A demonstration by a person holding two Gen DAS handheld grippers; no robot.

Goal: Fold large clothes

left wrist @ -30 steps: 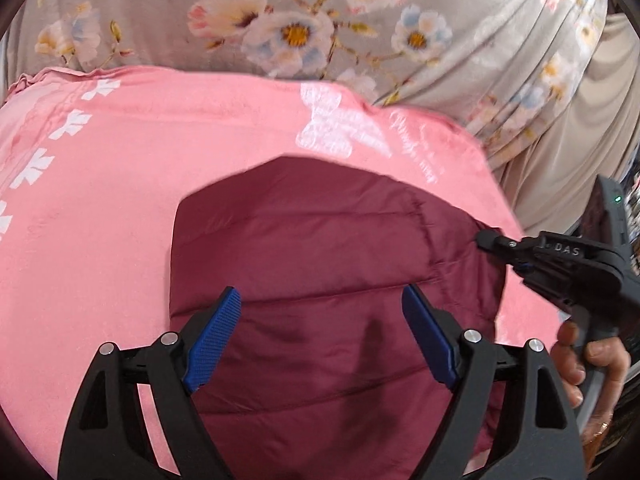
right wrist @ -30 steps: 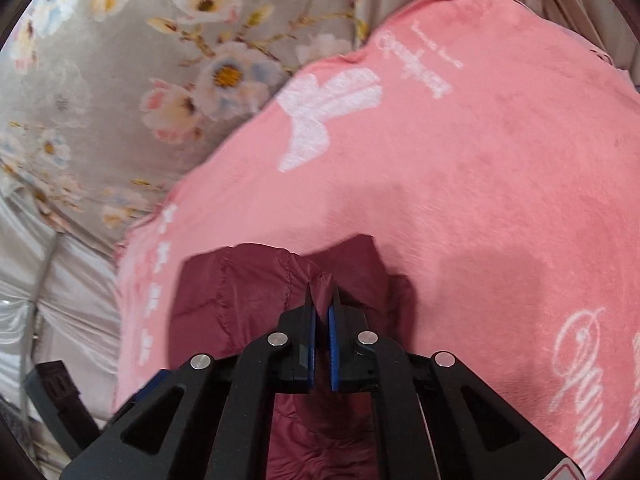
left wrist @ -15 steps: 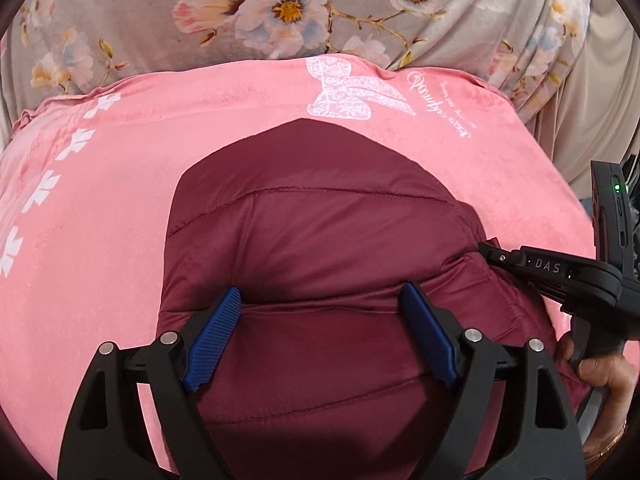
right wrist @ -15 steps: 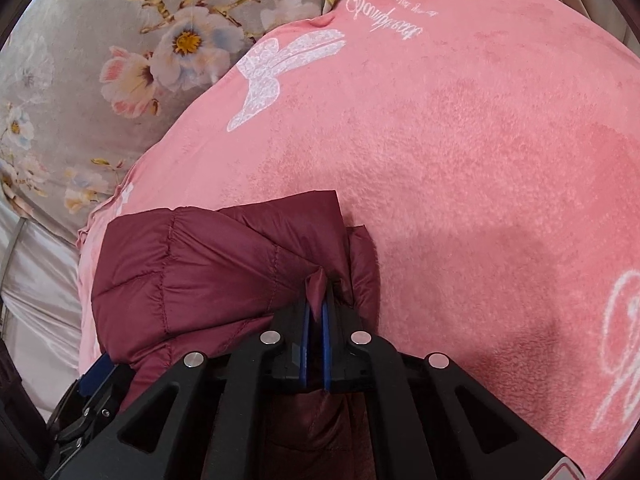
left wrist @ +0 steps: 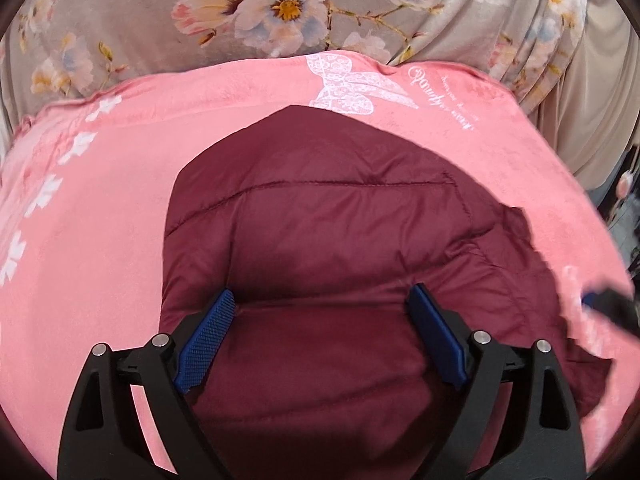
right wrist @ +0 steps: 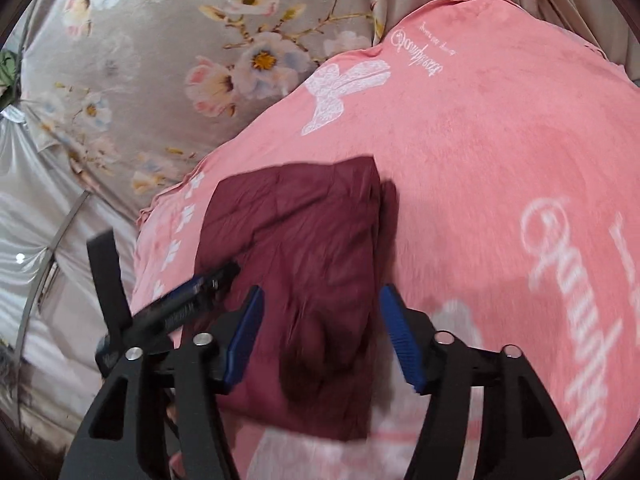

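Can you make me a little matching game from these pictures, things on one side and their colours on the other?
Things:
1. jacket
2. blanket
3. curtain
4. gripper pads

Colours:
A. blue
B. grey with flowers
C. dark red
D. pink

Pairs: 1-C, 2-D, 3-B, 4-A
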